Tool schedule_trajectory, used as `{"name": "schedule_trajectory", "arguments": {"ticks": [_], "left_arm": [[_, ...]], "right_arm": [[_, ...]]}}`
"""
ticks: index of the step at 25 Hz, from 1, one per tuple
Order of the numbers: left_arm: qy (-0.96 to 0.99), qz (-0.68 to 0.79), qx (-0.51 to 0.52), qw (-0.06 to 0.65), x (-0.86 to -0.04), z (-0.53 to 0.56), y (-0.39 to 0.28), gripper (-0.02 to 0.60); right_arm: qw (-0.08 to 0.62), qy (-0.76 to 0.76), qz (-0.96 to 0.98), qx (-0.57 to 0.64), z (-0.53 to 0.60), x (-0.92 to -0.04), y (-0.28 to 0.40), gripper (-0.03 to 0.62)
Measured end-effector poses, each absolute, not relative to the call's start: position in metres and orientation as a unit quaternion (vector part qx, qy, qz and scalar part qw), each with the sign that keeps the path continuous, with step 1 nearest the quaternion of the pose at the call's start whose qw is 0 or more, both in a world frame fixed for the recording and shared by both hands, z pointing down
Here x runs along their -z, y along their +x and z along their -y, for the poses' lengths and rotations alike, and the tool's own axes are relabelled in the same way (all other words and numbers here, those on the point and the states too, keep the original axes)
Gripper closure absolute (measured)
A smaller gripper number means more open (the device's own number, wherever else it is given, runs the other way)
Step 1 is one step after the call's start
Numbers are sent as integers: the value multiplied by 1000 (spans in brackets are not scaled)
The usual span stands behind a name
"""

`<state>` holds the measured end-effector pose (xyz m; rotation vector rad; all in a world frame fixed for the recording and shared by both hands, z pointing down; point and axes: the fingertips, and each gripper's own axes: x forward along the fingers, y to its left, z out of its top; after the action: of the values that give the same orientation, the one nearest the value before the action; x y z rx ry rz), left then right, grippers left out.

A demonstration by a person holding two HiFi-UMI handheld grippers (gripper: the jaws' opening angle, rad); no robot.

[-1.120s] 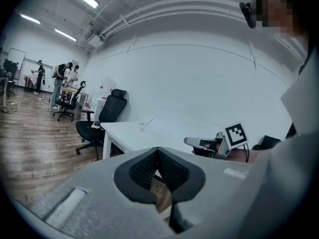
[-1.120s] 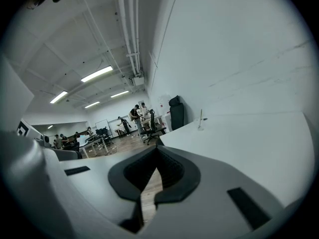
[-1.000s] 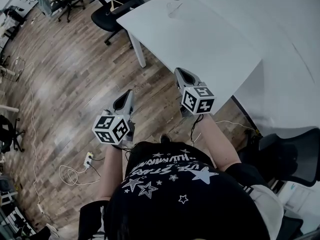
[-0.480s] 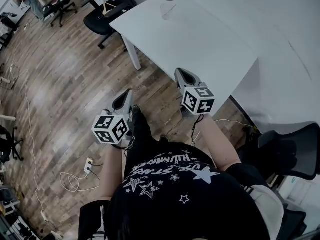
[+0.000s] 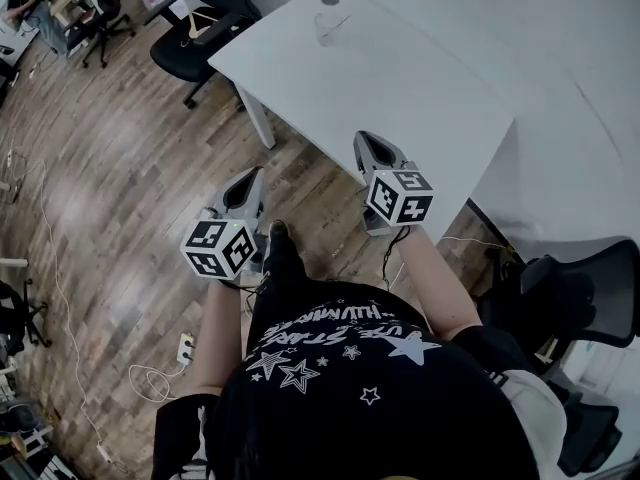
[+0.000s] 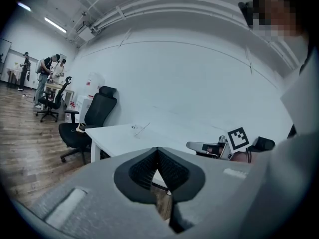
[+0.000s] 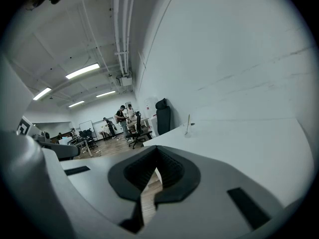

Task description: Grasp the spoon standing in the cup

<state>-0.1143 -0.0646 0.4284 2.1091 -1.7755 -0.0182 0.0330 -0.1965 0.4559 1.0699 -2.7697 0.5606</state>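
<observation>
Closed and empty, the left gripper and right gripper face the white table; at its far end a spoon stands in a clear cup, probably light and stiff, best pinched high on its handle.

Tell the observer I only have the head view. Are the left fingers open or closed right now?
Observer: Closed. In the left gripper view the fingers of the left gripper meet at the tips, with nothing between them.
Operator: And the right one?
Observer: The right gripper is closed and empty too.
Operator: Is the spoon upright in the cup?
Observer: Seen side-on in the left gripper view, it leans, with its top tipped toward the picture's right.
</observation>
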Motion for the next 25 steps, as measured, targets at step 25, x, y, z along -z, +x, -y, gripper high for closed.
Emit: {"name": "schedule_trajectory", "arguments": {"ticks": [25], "left_arm": [[811,547,-1,210,-427,232,-247,575]], "right_arm": [[72,454,870,-180,327,-448,-68,585]]}}
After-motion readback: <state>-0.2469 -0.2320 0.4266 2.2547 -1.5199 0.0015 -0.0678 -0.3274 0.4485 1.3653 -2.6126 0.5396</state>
